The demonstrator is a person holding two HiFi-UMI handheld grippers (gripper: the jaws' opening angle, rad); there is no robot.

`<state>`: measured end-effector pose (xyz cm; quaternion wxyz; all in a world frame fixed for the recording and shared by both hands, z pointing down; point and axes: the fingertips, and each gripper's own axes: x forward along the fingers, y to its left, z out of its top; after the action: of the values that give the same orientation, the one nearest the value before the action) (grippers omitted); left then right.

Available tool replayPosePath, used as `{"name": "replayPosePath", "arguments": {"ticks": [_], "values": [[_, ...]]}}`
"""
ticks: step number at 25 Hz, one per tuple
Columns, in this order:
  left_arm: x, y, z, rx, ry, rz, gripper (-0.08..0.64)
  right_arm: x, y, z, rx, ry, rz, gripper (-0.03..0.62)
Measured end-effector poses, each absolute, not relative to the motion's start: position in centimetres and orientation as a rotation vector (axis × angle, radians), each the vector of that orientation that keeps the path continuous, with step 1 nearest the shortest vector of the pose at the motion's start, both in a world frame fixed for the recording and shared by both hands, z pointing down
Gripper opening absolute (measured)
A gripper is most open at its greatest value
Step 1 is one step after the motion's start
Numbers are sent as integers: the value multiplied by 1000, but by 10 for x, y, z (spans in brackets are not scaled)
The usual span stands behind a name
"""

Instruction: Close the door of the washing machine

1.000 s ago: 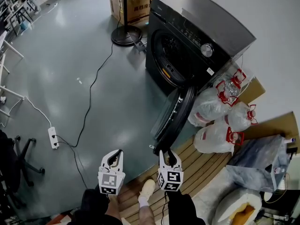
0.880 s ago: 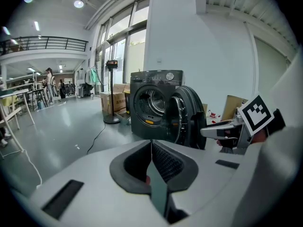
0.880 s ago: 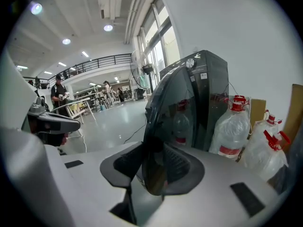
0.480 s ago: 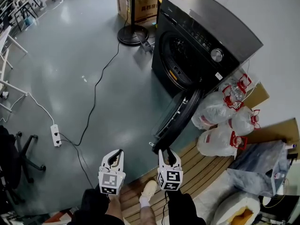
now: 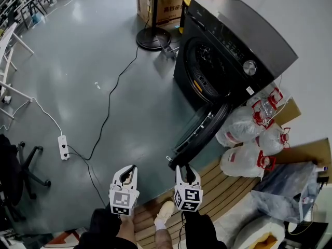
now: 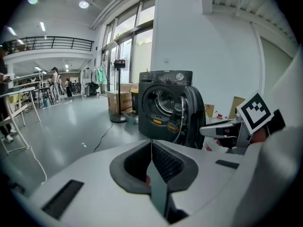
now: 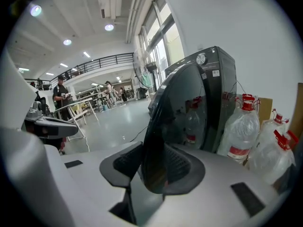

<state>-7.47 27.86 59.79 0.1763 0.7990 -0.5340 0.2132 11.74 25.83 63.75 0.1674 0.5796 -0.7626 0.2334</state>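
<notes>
The dark grey washing machine [image 5: 233, 40] stands at the upper right, its round door [image 5: 202, 131] swung wide open toward me. My right gripper [image 5: 182, 169] is at the door's free edge. In the right gripper view the door's dark rim [image 7: 175, 117] fills the gap between the pads, and the jaws have just been opening slightly around it. My left gripper [image 5: 132, 169] hangs to the left of the door over bare floor, shut and holding nothing. In the left gripper view its pads [image 6: 163, 162] meet, with the machine [image 6: 163, 103] straight ahead.
Several bagged water jugs [image 5: 244, 134] lie right of the door. A fan stand [image 5: 153, 38] and a cardboard box [image 5: 166, 7] stand left of the machine. A black cable [image 5: 109, 108] and a power strip [image 5: 64, 147] lie on the floor. A wooden slatted platform [image 5: 223, 183] is under me.
In the head view the machine has shifted right and down. The door's free edge stays at my right gripper's tips, and the door now lies at a flatter slant.
</notes>
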Motion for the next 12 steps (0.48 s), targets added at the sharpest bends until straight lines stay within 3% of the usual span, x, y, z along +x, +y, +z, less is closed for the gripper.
{"name": "replayPosePath", "arguments": {"ticks": [12], "values": [[-110, 240, 609, 2233, -1517, 589, 26, 78, 223, 640, 1676, -2168, 692, 167]]}}
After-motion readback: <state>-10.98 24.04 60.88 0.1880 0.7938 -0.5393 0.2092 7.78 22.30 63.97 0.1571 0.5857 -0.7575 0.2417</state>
